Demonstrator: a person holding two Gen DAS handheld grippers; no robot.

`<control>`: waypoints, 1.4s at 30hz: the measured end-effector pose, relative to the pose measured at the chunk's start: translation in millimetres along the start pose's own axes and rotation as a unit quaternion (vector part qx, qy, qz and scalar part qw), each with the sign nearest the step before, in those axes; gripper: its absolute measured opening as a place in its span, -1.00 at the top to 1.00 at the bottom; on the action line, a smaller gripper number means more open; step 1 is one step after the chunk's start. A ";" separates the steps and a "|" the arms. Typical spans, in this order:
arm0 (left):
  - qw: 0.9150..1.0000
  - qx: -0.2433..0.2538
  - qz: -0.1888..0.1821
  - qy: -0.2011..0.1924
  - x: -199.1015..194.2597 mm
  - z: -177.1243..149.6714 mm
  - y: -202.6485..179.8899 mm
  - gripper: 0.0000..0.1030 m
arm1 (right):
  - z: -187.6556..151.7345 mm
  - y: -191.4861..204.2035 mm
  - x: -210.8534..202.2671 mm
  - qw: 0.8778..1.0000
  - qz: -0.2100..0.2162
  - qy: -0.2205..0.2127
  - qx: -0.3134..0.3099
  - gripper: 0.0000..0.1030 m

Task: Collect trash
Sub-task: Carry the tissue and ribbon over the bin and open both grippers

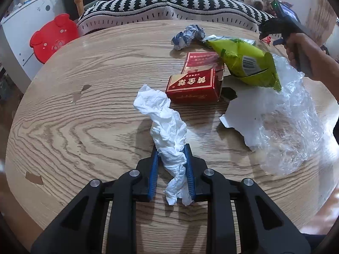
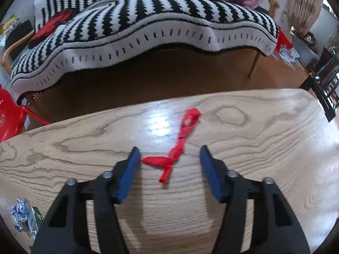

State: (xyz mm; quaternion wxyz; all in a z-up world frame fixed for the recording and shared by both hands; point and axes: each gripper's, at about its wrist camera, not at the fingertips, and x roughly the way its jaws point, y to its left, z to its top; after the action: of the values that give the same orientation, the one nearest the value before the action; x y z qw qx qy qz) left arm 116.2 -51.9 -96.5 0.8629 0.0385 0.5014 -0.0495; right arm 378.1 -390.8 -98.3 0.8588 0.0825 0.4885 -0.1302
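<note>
**Round table, trash items, both grippers in view**

Left wrist view, left to right:
- Red stool [image 1: 53,37], pig-face seat, on the floor beyond the table [image 1: 74,127] edge.
- Tissue [image 1: 167,135], white, twisted lengthwise. Its near end is clamped between the blue pads of the left gripper [image 1: 172,151]; its far end lies on the wood and reaches toward the red box.
- Red box [image 1: 193,87], gold lettering, lid flap raised behind it, at mid-table.
- Foil wad [image 1: 187,36], blue and silver, at the far edge.
- Green bag [image 1: 245,63], barcode showing, tilted, overlapping the box's flap.
- White card [image 1: 241,114], torn edge, flat on the wood, partly under the plastic.
- Clear plastic [image 1: 290,122], crumpled, at the right edge.
- Right hand [image 1: 303,57] on its gripper handle, above the far right edge.

Right wrist view, left to right:
- Foil wad [image 2: 20,213] at lower left.
- Red ribbon [image 2: 180,146], twisted, lying on the table [image 2: 275,148]. Its near end sits between the pads of the right gripper [image 2: 170,154], whose fingers are spread wide; the left pad is just beside the ribbon's tip, and contact cannot be told.
- Striped blanket [image 2: 148,27] over a sofa beyond.
</note>
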 end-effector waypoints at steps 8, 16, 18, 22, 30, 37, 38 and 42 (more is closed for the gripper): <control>1.000 -0.019 -0.009 -0.001 -7.6 1.1 6.6 0.56 | -30.2 -4.0 -39.5 0.999 0.033 -0.002 -0.014 0.57; 0.999 -0.026 -0.027 -0.028 -40.4 -4.7 16.3 0.56 | -115.7 -17.5 -160.3 0.995 0.081 -0.031 -0.045 0.57; 0.999 -0.025 -0.030 -0.037 -50.1 -8.5 17.5 0.56 | -146.9 -22.1 -185.7 0.994 0.093 -0.031 -0.049 0.57; 0.997 -0.021 -0.045 -0.054 -73.2 -23.9 16.9 0.56 | -215.3 -29.6 -232.5 0.991 0.118 -0.036 -0.052 0.57; 0.996 0.015 -0.079 -0.046 -106.4 -83.5 6.8 0.56 | -340.5 -21.1 -304.6 0.981 0.166 -0.064 -0.075 0.57; 0.994 0.050 -0.082 -0.042 -124.0 -129.2 2.9 0.56 | -414.3 -8.8 -328.7 0.973 0.207 -0.051 -0.091 0.57; 0.994 0.051 -0.086 -0.040 -126.1 -133.9 3.1 0.56 | -422.0 -7.0 -330.1 0.972 0.211 -0.047 -0.094 0.56; 0.994 0.062 -0.086 -0.036 -132.7 -154.5 3.5 0.56 | -456.1 -0.3 -331.2 0.968 0.227 -0.018 -0.110 0.56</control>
State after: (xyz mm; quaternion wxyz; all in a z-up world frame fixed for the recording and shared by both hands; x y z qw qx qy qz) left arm -81.8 -24.2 -57.5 0.8690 0.0472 0.4673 -0.1559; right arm -156.8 -221.1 -45.4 0.8786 0.0935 0.4524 0.1210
